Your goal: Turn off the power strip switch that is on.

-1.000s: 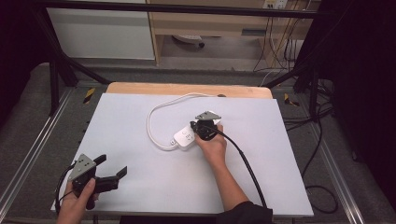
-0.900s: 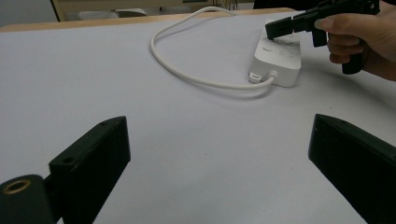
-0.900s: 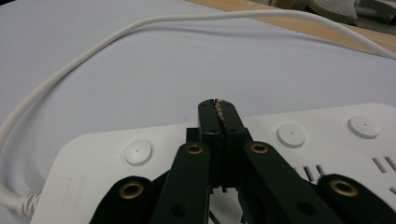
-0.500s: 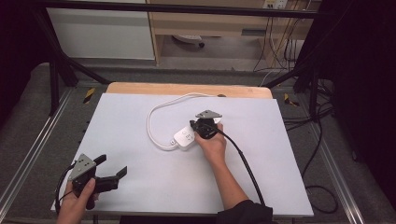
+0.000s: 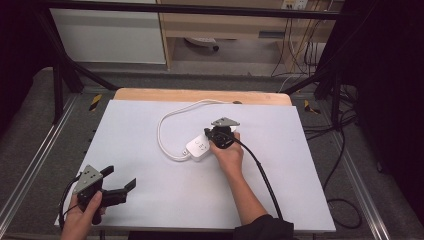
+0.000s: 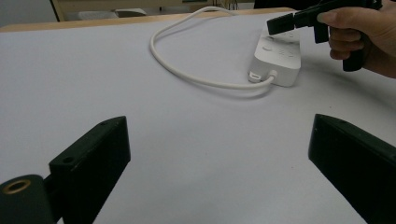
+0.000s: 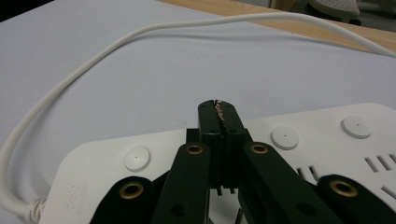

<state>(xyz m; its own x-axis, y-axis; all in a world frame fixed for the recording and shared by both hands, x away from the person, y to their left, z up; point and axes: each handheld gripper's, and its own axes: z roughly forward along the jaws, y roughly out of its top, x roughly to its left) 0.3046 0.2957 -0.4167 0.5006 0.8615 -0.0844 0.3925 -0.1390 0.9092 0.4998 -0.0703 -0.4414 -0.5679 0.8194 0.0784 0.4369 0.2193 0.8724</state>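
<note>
High view: claw tip poised over power strip

High view shows the right claw point(image 5: 216, 136), jaws pressed together, over a white plastic power strip point(image 5: 199, 148) mid-table point(image 5: 150, 200), its stiff white cord point(image 5: 165, 125) looping away. The left claw point(image 5: 120, 187) rests spread, well apart. Light, rigid and smooth, the strip would likely slide; gripping across its long sides seems best.

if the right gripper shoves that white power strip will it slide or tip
The power strip lies flat and low on the smooth table, so it would likely slide, not tip. Its white cord curves in a loose loop, so it probably flexes and trails, perhaps swinging the strip slightly.
</note>
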